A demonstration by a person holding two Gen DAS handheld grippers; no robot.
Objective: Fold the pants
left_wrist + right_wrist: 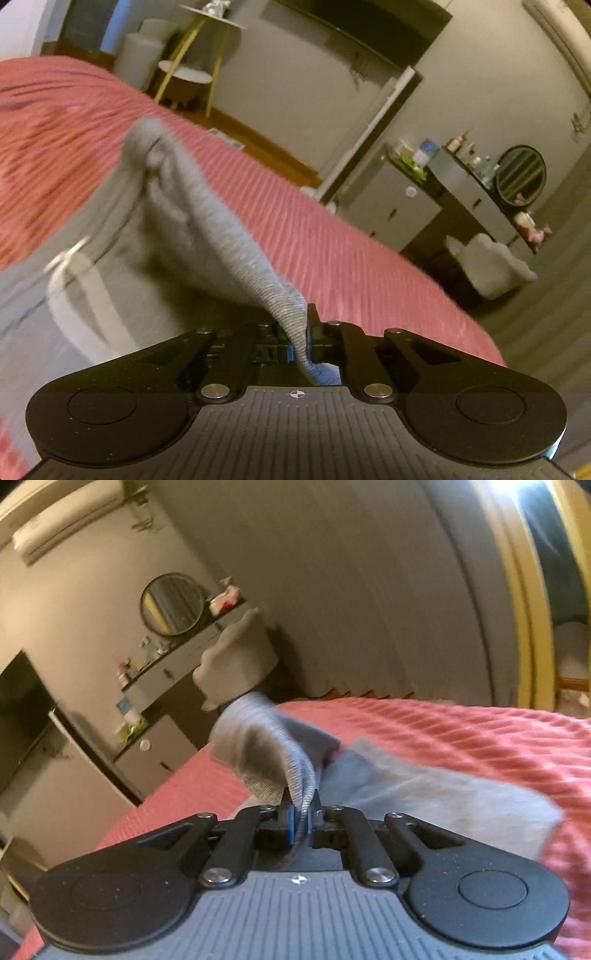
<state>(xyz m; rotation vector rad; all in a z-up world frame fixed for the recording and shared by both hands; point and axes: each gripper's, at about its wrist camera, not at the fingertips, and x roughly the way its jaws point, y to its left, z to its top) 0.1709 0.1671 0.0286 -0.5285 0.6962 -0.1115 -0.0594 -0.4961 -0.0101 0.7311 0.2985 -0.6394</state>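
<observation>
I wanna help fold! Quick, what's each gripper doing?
Left hand-held gripper: shut on the grey knit pants.
Right hand-held gripper: shut on them too.

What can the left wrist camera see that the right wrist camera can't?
Only the left wrist view shows the white drawstring of the grey knit pants and a gold-legged side table.

Only the right wrist view shows the white wall air conditioner and a yellow door frame.

Both show the pink ribbed bedspread, the round black-framed mirror, and a black gripper pinching grey ribbed fabric: the left gripper and the right gripper.
</observation>
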